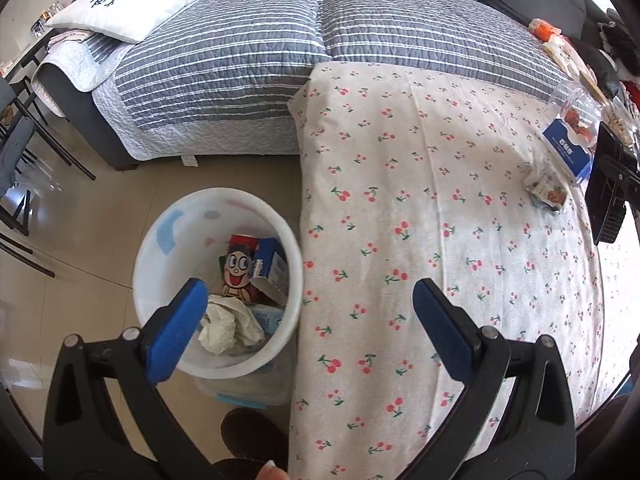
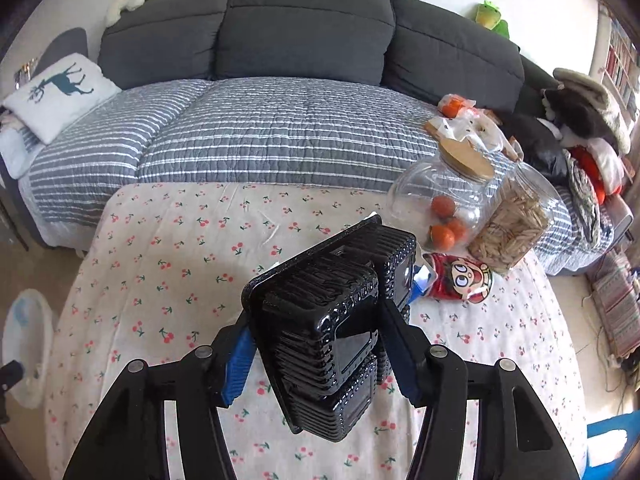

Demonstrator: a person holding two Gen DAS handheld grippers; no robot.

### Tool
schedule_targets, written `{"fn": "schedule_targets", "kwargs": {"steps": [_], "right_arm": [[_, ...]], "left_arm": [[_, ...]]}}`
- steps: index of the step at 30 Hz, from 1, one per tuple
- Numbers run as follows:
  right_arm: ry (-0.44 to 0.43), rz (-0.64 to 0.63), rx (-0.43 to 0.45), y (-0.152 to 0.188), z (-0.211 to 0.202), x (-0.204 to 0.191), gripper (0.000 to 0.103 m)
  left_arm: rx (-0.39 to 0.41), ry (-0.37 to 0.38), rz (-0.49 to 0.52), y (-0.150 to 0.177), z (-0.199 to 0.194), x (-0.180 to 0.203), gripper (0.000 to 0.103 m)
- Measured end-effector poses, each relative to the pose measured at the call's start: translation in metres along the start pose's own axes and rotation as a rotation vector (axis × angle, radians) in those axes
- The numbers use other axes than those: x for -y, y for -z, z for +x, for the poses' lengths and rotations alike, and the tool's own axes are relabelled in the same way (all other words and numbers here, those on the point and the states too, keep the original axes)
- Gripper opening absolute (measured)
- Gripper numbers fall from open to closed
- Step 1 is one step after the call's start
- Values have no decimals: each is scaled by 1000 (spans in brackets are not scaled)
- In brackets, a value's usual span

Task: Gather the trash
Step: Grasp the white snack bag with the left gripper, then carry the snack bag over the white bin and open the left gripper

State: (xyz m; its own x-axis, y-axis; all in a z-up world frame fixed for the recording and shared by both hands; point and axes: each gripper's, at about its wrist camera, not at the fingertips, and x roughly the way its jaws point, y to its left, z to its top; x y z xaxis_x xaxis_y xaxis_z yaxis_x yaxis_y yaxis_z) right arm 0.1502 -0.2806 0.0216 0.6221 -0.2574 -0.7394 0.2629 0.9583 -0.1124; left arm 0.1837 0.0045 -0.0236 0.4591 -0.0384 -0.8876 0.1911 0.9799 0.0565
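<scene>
We see the right gripper (image 2: 320,354) clamped on a black ribbed plastic tray (image 2: 336,320): both blue pads press against its sides, and the tray is lifted clear of the table, tilted with its underside toward the camera. In the left wrist view the same tray (image 1: 608,188) shows at the far right edge, above the table.

The left gripper (image 1: 310,306) has its jaws wide apart with nothing between them. One blue pad sits over the white trash bin (image 1: 218,280); the other sits over the tablecloth (image 1: 440,240).

The bin stands on the tiled floor, just beside the table edge. It holds a cartoon-face carton (image 1: 239,270), a blue-and-white box (image 1: 272,266) and crumpled white paper (image 1: 230,324).

The table is covered by a white cloth printed with cherries. On it, near the far right side, we note a clear jar with oranges (image 2: 440,204), a clear jar of pale seeds (image 2: 514,226), a red cartoon-face wrapper (image 2: 460,276), and a small crumpled packet (image 1: 548,194).

Behind the table stands a grey sofa (image 2: 308,28) with a striped quilt (image 2: 260,132) and a white deer-print pillow (image 2: 60,92).
</scene>
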Motion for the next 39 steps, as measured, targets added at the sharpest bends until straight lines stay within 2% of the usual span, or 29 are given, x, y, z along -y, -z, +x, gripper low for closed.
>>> {"fn": "schedule_targets", "kwargs": {"steps": [8,13,16,19,23,30,31,33,35,39], "right_arm": [[-151,81,-32,16,-27,56,60],[-170,140,-59,23,-25,101,60],[-192,177,-85,26,-18,125,60],[-211,187,-106,29,-12,141,60],[-255,202,-150,32,-2,157,60],[-263,212,-157,33,-2,173,60],[-262,215,-158,33,-2,175,60],[-260,222,-158,32,-2,179,60],[-255,226,-154,32,-4,183,60],[-255,236,-144,29,-8,184,60]], "left_arm": [[-30,134,33,-6,3,64,102],[-44,218,45,-21,15,111,102],[-29,241,56,-32,26,135,97],[-19,253,77,-46,42,156,86],[6,296,48,-60,62,175,75],[34,361,27,-78,83,204,50],[29,373,19,-79,85,206,44],[13,399,4,-81,90,209,25],[10,408,-13,-80,91,210,16],[6,410,-59,-76,89,205,12]]}}
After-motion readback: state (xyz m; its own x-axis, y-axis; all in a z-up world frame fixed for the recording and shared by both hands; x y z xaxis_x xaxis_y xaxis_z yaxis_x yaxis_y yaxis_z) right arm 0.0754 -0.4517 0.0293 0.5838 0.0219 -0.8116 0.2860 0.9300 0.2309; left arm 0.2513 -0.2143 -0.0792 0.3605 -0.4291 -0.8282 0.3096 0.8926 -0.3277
